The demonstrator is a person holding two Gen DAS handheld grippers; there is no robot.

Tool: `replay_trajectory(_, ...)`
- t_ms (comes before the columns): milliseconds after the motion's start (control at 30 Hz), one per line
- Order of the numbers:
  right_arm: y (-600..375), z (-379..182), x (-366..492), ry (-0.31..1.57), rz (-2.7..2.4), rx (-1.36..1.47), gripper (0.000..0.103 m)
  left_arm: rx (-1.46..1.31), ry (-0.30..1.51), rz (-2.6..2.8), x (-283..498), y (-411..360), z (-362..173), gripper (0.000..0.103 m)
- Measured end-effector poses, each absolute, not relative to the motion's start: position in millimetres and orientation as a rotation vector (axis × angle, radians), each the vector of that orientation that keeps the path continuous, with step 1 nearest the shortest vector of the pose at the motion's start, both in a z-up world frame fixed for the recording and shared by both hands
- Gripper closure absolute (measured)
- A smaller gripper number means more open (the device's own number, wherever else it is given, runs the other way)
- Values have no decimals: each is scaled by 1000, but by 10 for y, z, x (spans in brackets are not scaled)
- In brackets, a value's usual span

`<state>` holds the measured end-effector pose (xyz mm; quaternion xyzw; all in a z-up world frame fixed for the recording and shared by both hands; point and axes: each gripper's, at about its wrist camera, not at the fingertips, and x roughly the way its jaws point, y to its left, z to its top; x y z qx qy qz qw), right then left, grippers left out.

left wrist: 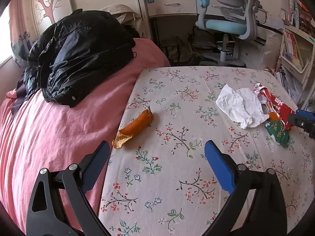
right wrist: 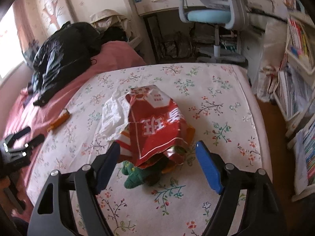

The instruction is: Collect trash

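Observation:
An orange peel (left wrist: 135,126) lies on the floral sheet (left wrist: 177,177), just beyond my open left gripper (left wrist: 157,145), nearer its left finger. Farther right sit a crumpled white tissue (left wrist: 238,104), a red snack wrapper (left wrist: 275,106) and a green wrapper (left wrist: 277,131). In the right wrist view the red wrapper (right wrist: 157,122) lies over the green wrapper (right wrist: 135,175) and beside the tissue (right wrist: 114,116). My right gripper (right wrist: 159,147) stands open around the pile's near edge, its pads apart from it. The left gripper (right wrist: 29,135) and the peel (right wrist: 59,120) show at the left there.
A pink blanket (left wrist: 49,129) covers the bed's left side, with a black jacket (left wrist: 78,55) heaped on it. Beyond the bed stand a desk (left wrist: 173,4) and a blue-seated chair (left wrist: 228,19). Bookshelves (right wrist: 297,63) line the right wall past the bed's edge.

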<state>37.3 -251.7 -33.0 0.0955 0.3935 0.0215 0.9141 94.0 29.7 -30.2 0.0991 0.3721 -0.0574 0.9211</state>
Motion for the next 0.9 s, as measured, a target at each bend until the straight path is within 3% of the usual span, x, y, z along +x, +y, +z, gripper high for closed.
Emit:
replay_trajectory(467,-2291,-648,147,945,53,37,26,157,743,-93,624,393,-85,10)
replay_trajectory(567,-2328,-662,273,954,10,39,20,117,759,-96,550,458,-84,8)
replay_trajectory(667,-2306,-686,376,974,-1,27,7,79,828,-91,610,515,-226,8)
replay_trajectory(900,-2270,-716,396,977,-57,13,7,37,946,-145,765,412,-576,8)
